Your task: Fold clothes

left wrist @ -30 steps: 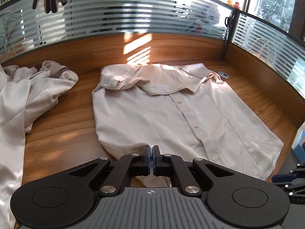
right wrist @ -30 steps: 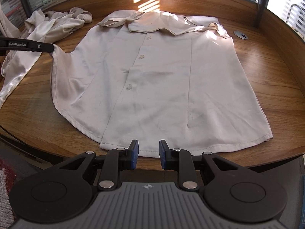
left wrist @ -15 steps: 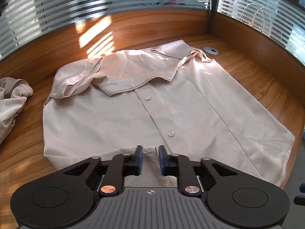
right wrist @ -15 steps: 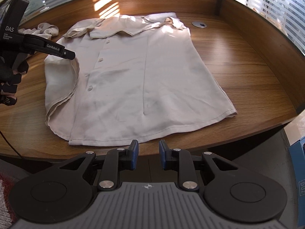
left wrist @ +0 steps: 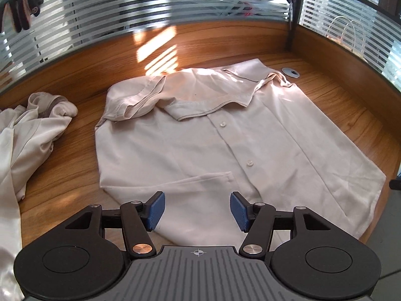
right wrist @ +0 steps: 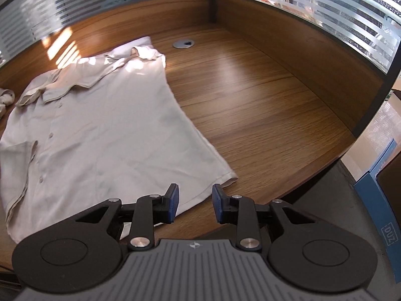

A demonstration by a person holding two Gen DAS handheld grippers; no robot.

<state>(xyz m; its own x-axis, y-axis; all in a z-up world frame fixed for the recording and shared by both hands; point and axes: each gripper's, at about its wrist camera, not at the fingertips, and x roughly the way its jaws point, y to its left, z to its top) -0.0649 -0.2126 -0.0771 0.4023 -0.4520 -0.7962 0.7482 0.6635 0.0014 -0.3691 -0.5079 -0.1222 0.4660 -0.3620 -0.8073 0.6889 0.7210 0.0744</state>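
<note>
Crumpled clothes pile [left wrist: 32, 135] mostly in left view; both grippers' fingers opening, empty.

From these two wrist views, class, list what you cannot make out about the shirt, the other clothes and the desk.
- Shirt: near hem in the left wrist view is hidden behind the left hand-held gripper.
- Shirt's left edge in the right wrist view is cut off by the frame.
- Pile of other clothes: cut off by the left frame edge; how many garments cannot be told.
- Desk: its front edge is hidden behind the right hand-held gripper.
</note>
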